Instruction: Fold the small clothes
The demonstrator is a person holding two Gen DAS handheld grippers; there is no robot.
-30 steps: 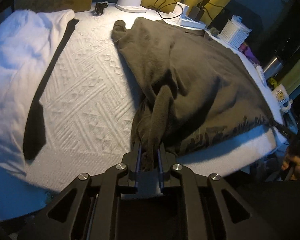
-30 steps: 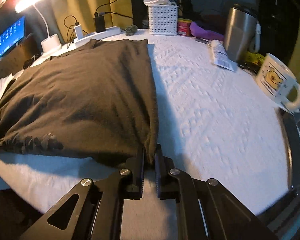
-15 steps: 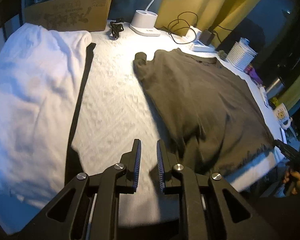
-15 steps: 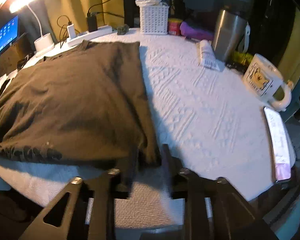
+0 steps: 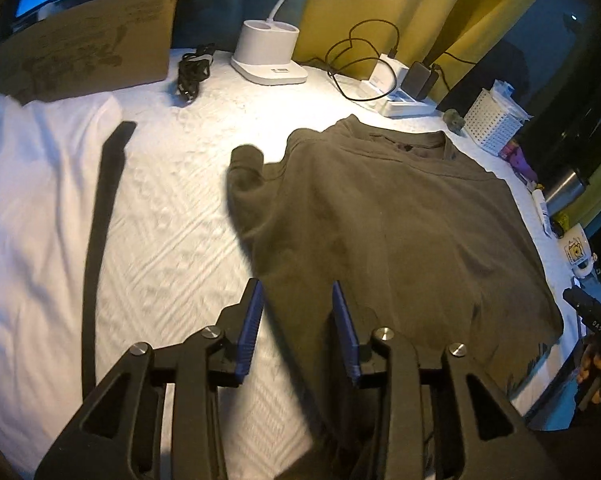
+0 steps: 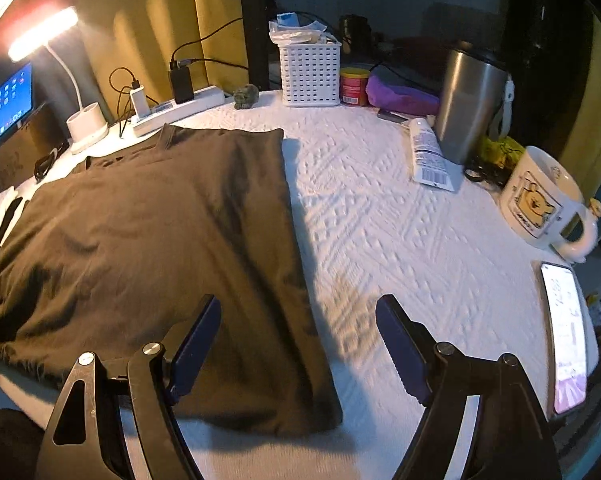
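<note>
Left wrist view: left tongs (image 5: pixel 296 320) are seen spread apart w/ nothing held, poised above the near-left edge of the dark olive cotton T-shirt (image 5: pixel 400 232). Shirt is laid flat on the white textured counter (image 5: pixel 172 248), collar toward the far side; the left sleeve (image 5: pixel 246 168) sticks out, not yet folded in. Step in hand is judged to be between folds: shirt spread out, one side tucked. Next move prob. calls for the left sleeve/side edge to be pinched and carried over toward the middle. White cloth (image 5: pixel 32 208) and a black strap (image 5: pixel 100 232) are seen at left, a white lamp base (image 5: pixel 268 52) and white power strip (image 5: pixel 404 100) at the back.

Right wrist view: right tongs (image 6: pixel 300 344) are also wide open, empty, straddling the shirt's straight right edge, which looks already folded under. Bare counter lies to the right; a cartoon-print white mug (image 6: pixel 540 200), steel tumbler (image 6: pixel 468 100), white plastic basket (image 6: pixel 310 74) and a lit phone (image 6: pixel 566 332) sit near the rim. Room is dim, lit by a warm desk lamp, yellow curtains behind.
</note>
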